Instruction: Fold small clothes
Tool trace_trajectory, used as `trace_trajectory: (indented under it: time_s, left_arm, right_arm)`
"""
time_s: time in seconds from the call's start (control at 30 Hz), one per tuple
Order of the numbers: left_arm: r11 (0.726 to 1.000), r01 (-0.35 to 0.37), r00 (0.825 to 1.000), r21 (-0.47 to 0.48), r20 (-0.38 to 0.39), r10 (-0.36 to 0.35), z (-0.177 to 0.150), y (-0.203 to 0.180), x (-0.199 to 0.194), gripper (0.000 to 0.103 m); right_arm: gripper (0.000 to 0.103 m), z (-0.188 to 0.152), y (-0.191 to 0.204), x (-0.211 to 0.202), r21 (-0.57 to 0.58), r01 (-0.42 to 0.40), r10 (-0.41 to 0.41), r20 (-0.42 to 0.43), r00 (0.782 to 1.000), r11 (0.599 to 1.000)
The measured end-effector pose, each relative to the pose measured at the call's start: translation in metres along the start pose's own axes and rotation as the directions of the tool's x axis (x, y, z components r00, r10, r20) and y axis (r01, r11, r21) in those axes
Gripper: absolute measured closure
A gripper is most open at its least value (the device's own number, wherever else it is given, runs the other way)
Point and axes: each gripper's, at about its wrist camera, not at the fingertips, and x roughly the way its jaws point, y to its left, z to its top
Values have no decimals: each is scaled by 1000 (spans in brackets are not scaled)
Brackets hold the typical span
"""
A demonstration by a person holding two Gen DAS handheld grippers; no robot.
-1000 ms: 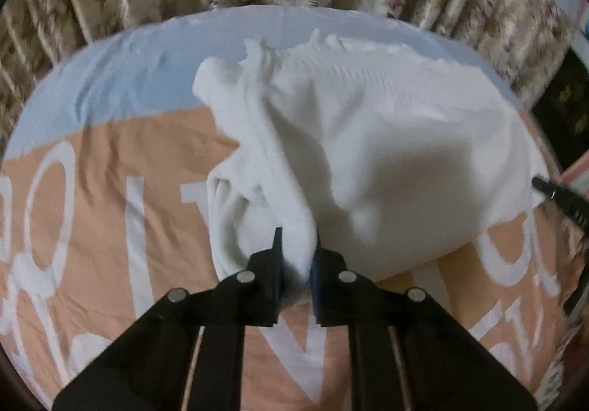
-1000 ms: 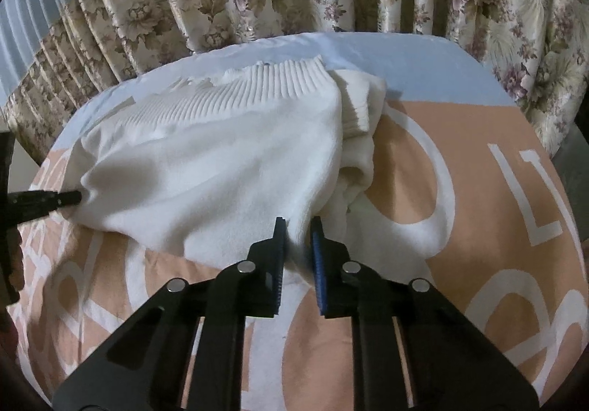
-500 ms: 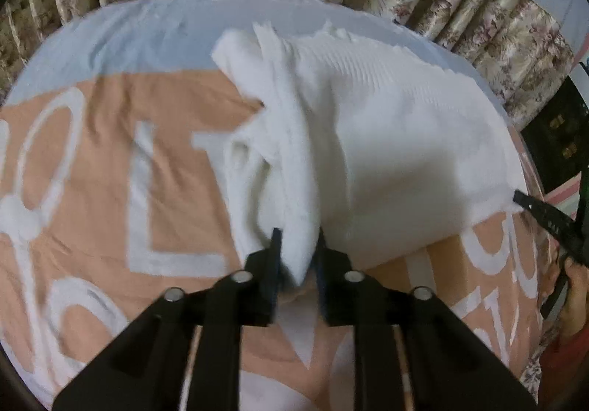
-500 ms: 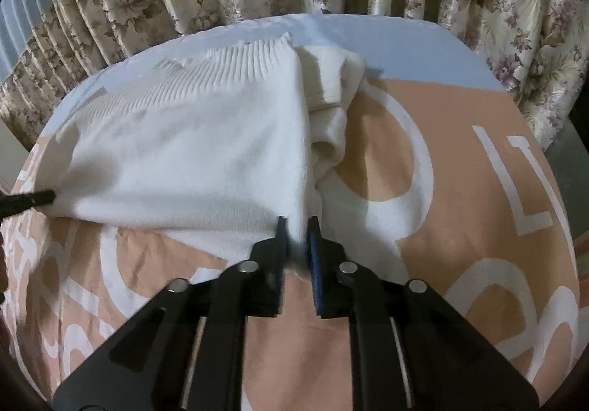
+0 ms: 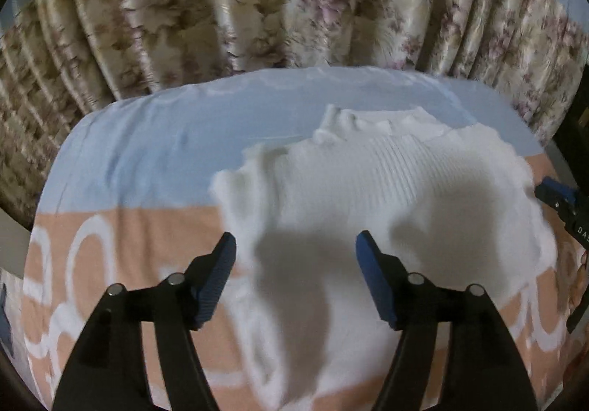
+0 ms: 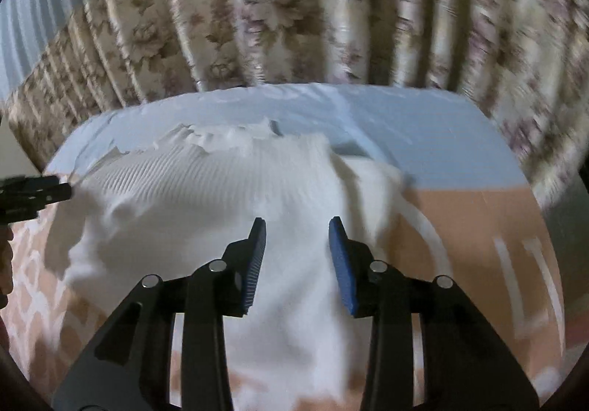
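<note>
Left hand-held gripper (image 5: 294, 249): jaws wide apart and opening, with nothing clamped; the white sweater (image 5: 386, 197) lies below and between the blue pads, which do not press it. Right hand-held gripper (image 6: 296, 234): jaws moderately apart and opening, released, with the same white sweater (image 6: 206, 212) spread beneath them. The garment rests flat on the bed cover (image 5: 129, 234), across the boundary between its pale blue band and its peach area with white lettering; the ribbed hem faces the far side. Gripper shadows fall on the knit. Floral curtains (image 6: 294, 17) hang directly behind the bed. Each view shows the other gripper's tip at the sweater's side edge. Both frames are motion-blurred.
</note>
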Motion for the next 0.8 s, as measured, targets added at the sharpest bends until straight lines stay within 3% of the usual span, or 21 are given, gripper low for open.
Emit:
trace_trajectory:
  time_s: [0.07, 0.23, 0.37, 0.43, 0.47, 0.53, 0.6, 0.8]
  left_arm:
    - [1000, 16, 1000, 6, -18, -16, 7, -10, 19, 34]
    - [999, -35, 999, -11, -26, 34, 10, 3, 52, 34]
    - [998, 20, 999, -51, -44, -22, 8, 21, 61, 34]
    - [999, 0, 999, -40, -51, -2, 9, 17, 56, 34]
    - [999, -11, 999, -40, -52, 9, 9, 12, 53, 34]
    - [999, -19, 998, -44, -52, 17, 8, 4, 44, 22]
    - [998, -18, 999, -56, -53, 15, 4, -4, 33, 16]
    - [994, 46, 994, -95, -94, -55, -20, -29, 14, 15]
  right_arm:
    - [67, 10, 12, 20, -62, -4, 3, -13, 1000, 998]
    - [68, 16, 14, 57, -177, 32, -45, -68, 997, 984]
    - [72, 13, -14, 62, -120, 18, -27, -74, 997, 993]
    - [75, 12, -20, 55, -89, 19, -25, -66, 998, 996]
    - [70, 11, -19, 51, -84, 16, -21, -59, 998, 996]
    - [61, 5, -12, 34, -79, 9, -12, -30, 999, 997]
    - [55, -6, -2, 14, -73, -14, 13, -16, 1000, 997]
    - [42, -49, 33, -17, -86, -39, 36, -42, 998, 996]
